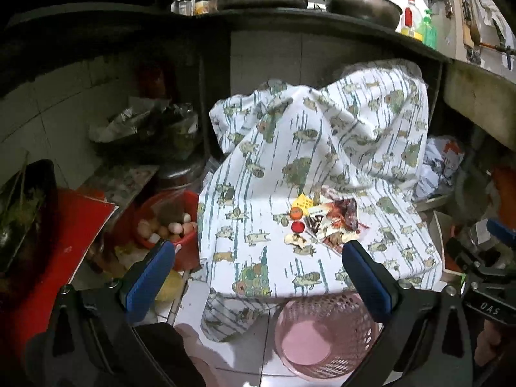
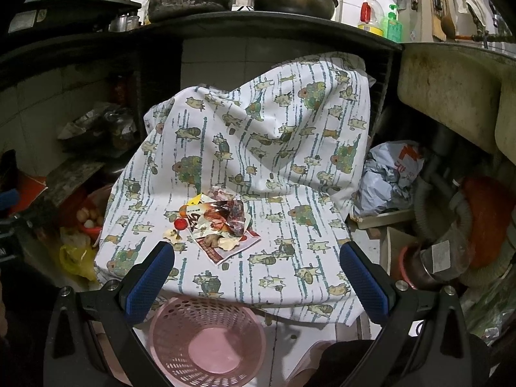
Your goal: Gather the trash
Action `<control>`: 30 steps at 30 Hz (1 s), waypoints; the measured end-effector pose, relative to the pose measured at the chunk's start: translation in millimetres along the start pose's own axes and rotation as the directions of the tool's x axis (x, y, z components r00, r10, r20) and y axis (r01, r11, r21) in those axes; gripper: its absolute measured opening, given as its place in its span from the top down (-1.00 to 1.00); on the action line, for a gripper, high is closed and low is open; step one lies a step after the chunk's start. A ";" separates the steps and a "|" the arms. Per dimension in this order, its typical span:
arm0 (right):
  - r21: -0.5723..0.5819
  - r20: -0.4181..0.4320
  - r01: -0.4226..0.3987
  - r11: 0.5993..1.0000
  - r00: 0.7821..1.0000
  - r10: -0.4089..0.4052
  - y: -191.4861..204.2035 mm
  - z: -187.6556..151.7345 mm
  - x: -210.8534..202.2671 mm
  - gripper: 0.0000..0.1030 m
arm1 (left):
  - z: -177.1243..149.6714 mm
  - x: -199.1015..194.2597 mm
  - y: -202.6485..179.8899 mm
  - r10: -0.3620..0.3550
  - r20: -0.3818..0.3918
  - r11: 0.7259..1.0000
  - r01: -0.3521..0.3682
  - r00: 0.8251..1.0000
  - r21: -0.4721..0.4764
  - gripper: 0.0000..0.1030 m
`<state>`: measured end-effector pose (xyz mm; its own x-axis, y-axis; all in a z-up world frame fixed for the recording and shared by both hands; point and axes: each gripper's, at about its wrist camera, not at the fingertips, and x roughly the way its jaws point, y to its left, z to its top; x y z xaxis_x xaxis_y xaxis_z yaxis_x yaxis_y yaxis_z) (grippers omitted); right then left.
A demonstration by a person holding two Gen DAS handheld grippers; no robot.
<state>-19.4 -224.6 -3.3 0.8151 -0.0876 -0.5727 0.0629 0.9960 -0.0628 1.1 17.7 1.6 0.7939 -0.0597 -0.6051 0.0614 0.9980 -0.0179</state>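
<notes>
A pile of trash point(image 1: 325, 222) lies on a white patterned cloth point(image 1: 290, 167): crumpled snack wrappers, a red bottle cap point(image 1: 297, 226), an orange cap and peel scraps. The pile also shows in the right wrist view point(image 2: 219, 222), with its red cap point(image 2: 179, 223). A pink perforated basket point(image 1: 322, 335) stands empty on the floor below the cloth's front edge, also seen in the right wrist view point(image 2: 206, 342). My left gripper point(image 1: 258, 264) is open and empty, in front of the pile. My right gripper point(image 2: 256, 264) is open and empty, just short of the pile.
A red bowl of eggs point(image 1: 167, 225) sits left of the cloth. A crumpled plastic bag point(image 2: 390, 174) and drain pipes point(image 2: 451, 251) are on the right under a sink point(image 2: 451, 96). A dark counter point(image 2: 258, 29) with pots overhangs above.
</notes>
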 end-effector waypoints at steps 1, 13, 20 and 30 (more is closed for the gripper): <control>0.002 -0.001 -0.004 1.000 1.000 0.004 -0.3 0.1 0.1 -1.00 | 0.1 -0.7 0.7 -0.004 0.004 1.000 0.004 1.000 -0.003 -0.99; 0.007 -0.006 -0.009 1.000 1.000 0.009 0.0 -1.0 2.2 -1.00 | -1.2 1.2 -7.7 0.017 0.015 0.999 -0.018 1.000 0.043 -0.99; 0.010 -0.007 -0.009 1.000 1.000 0.009 -1.4 -0.7 2.9 -1.00 | -2.4 2.9 -8.9 -0.006 -0.018 0.999 0.007 1.000 0.044 -0.99; 0.020 -0.008 -0.012 1.000 1.000 0.012 -4.2 -2.7 5.0 -1.00 | -2.7 12.3 -6.4 0.002 -0.034 1.000 -0.001 0.999 0.028 -0.96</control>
<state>-17.2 -229.3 -8.2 0.8110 -0.0758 -0.5801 0.0650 0.9971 -0.0393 8.8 10.7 -7.8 0.7727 -0.0570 -0.6322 0.0775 0.9970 0.0048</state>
